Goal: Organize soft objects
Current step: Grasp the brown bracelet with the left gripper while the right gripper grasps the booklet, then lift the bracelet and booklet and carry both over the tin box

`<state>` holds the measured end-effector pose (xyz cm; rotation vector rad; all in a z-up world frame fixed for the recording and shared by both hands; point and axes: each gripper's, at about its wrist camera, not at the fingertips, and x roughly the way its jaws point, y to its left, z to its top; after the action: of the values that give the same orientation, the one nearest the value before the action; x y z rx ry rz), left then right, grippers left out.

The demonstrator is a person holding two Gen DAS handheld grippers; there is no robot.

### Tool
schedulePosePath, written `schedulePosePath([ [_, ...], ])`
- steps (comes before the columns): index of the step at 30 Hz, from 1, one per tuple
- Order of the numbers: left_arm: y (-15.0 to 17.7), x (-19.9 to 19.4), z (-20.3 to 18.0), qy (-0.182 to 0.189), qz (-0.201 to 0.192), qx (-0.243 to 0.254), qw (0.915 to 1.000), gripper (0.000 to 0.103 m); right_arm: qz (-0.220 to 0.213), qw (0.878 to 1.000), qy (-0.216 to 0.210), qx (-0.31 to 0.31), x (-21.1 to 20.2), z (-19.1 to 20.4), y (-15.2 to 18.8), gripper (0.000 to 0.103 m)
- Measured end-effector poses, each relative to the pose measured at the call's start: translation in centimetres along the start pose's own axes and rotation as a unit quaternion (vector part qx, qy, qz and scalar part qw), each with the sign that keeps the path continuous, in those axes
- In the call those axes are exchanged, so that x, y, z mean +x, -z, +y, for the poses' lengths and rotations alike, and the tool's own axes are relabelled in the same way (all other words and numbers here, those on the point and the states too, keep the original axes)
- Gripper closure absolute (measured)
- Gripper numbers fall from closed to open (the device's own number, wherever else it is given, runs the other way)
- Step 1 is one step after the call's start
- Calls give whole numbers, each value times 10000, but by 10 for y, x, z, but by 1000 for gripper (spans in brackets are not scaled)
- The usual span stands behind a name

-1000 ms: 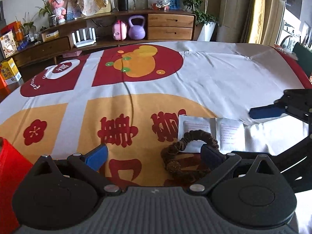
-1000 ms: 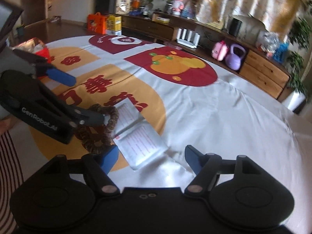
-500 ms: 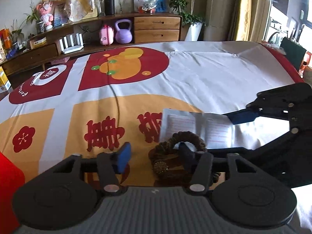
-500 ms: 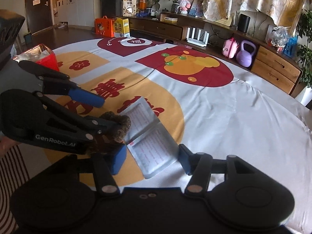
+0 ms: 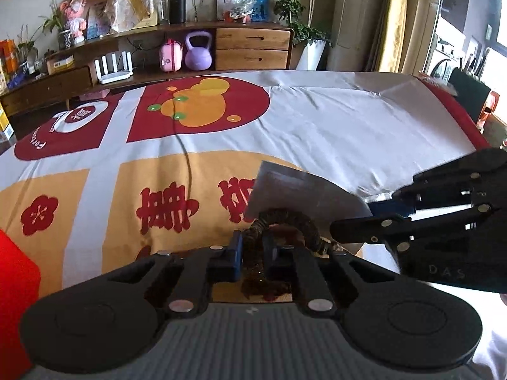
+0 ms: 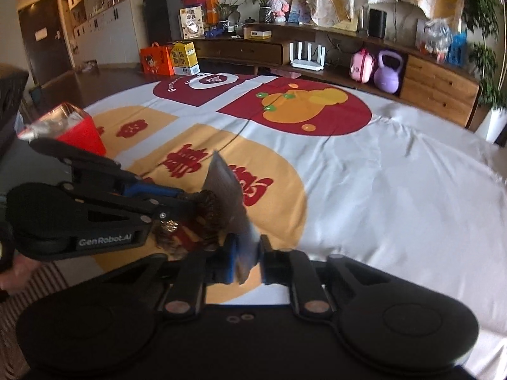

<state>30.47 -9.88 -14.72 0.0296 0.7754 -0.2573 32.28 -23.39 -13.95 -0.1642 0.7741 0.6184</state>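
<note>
A brown scrunchie (image 5: 294, 220) lies on the printed tablecloth (image 5: 317, 133). My left gripper (image 5: 252, 247) is closing on it, and its blue pads pinch one side of the ring. A white twin sachet packet (image 6: 226, 196) stands tilted up off the cloth, partly blurred. My right gripper (image 6: 247, 261) is closing on the packet's near edge, which sits pressed between the pads. In the right wrist view the left gripper (image 6: 187, 202) reaches in from the left with the scrunchie (image 6: 206, 212) in its tips. In the left wrist view the right gripper (image 5: 380, 205) comes in from the right beside the packet (image 5: 285, 186).
A red box (image 6: 79, 129) stands on the cloth to the left, also seen as the red box (image 5: 16, 278). A wooden sideboard with a purple kettlebell (image 5: 198, 52) runs along the far wall. A person's hand (image 6: 12, 269) holds the left gripper.
Both grippers went from wide open to shut, the left on the scrunchie and the right on the packet. The packet lay flat before and is now tilted up off the cloth.
</note>
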Motion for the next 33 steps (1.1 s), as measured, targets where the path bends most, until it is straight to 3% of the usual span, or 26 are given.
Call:
schedulePosePath([
  [13,2,-47,12,94,-248,-475,9985,93,-32,9952,-107,977,-36,20,2,99],
  [33,11,-173,40,34,-662,-834,9943,93,-273,9942,-333,982,-118,117,-21,99],
])
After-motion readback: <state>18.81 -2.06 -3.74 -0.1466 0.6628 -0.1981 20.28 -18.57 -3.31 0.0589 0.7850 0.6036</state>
